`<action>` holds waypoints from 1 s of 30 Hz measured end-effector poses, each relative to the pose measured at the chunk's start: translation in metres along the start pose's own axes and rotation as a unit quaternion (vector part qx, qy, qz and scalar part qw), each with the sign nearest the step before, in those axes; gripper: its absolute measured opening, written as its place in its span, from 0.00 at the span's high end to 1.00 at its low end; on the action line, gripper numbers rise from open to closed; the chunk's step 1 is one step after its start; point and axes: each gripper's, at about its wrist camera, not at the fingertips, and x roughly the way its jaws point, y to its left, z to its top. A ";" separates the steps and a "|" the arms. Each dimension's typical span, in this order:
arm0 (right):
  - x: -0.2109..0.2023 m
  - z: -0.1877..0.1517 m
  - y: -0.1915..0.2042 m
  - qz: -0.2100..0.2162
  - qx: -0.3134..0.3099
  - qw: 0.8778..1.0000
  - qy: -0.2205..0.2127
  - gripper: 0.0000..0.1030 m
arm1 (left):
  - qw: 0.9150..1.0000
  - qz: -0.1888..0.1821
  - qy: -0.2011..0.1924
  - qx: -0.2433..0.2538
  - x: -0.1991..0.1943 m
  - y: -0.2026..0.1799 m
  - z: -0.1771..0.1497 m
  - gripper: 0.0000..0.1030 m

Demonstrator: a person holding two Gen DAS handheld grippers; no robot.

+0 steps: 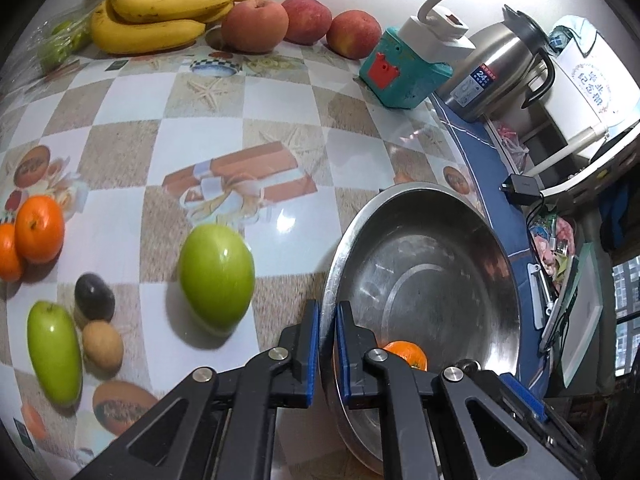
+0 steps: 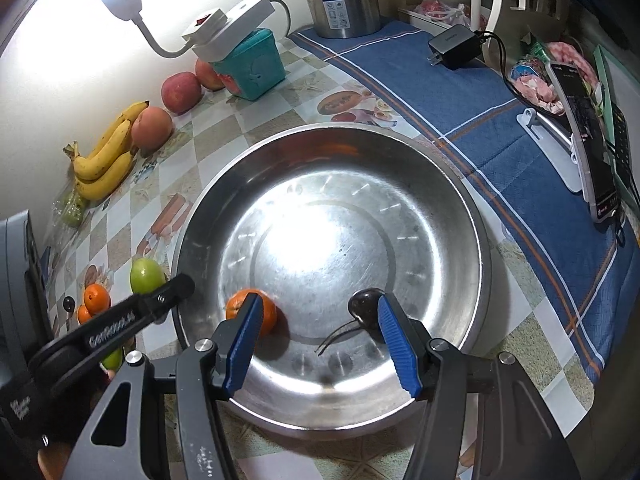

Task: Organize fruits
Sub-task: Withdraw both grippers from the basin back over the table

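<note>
— Fruits: where do they lie relative to the wide stainless-steel bowl?

— Inside the bowl sit a small orange mandarin and a dark, glossy plum-like fruit, the mandarin toward the left wall, the dark one toward the right. Outside, to the bowl's left on the checkered surface, rests a round green apple; farther left are a long green fruit, a dark round fruit, a small brown fruit and two more mandarins.

— And beyond the bowl?

— A bunch of yellow bananas and three red-orange peaches lie along the far wall, beside a teal box.

— The left tool?

— Clenched on the bowl's near rim, its blue pads on either side of the metal edge.

— The right tool?

— Released, spread wide above the bowl's inside, one finger in front of the mandarin, the other in front of the dark fruit, grasping nothing.
</note>
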 end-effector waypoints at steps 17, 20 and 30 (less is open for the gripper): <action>0.001 0.000 0.009 0.000 -0.021 1.000 0.001 0.41 | 1.000 -0.016 -0.004 -0.011 0.007 0.010 0.021 0.90; 0.001 -0.001 0.011 -0.001 -0.023 1.000 0.001 0.41 | 1.000 -0.017 0.001 -0.017 0.006 0.012 0.019 0.89; -0.003 -0.006 0.015 -0.004 -0.027 1.000 -0.005 0.41 | 1.000 0.002 -0.005 -0.023 -0.031 0.020 0.004 0.66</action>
